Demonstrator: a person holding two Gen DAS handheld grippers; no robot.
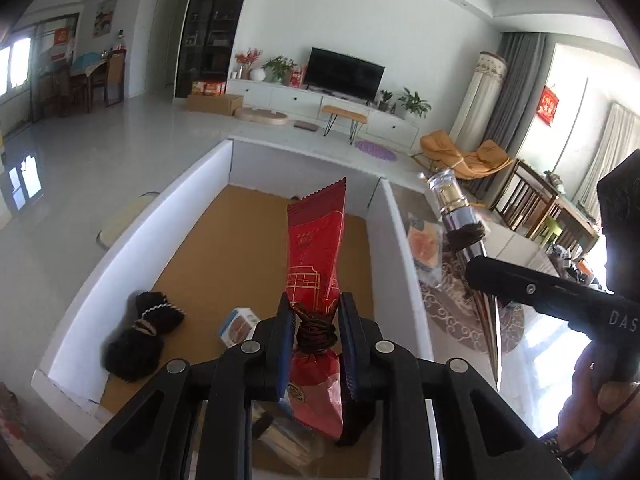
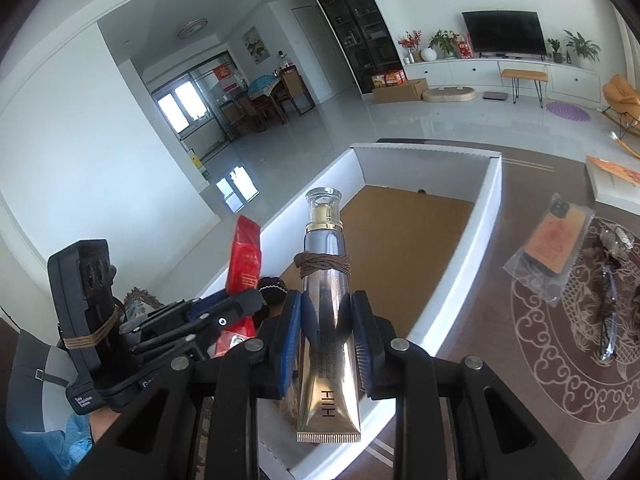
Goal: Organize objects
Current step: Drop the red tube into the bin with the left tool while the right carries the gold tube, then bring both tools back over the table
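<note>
Right now the left gripper [image 1: 314,344] is pinching a shiny red snack packet [image 1: 316,256], its long side pointing up, over the white box [image 1: 120,248] with its flat brown cardboard floor. Just beside it, the right gripper [image 2: 326,340] is squeezing a smooth gold tube [image 2: 326,320] with a clear cap, standing tall near the box's right wall. The left one is nearer to dropping in.

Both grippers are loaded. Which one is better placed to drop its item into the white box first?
Left, probably. The left gripper holds the red packet directly above the white box floor. The right gripper holds the silver tube nearer the box's wall.
</note>
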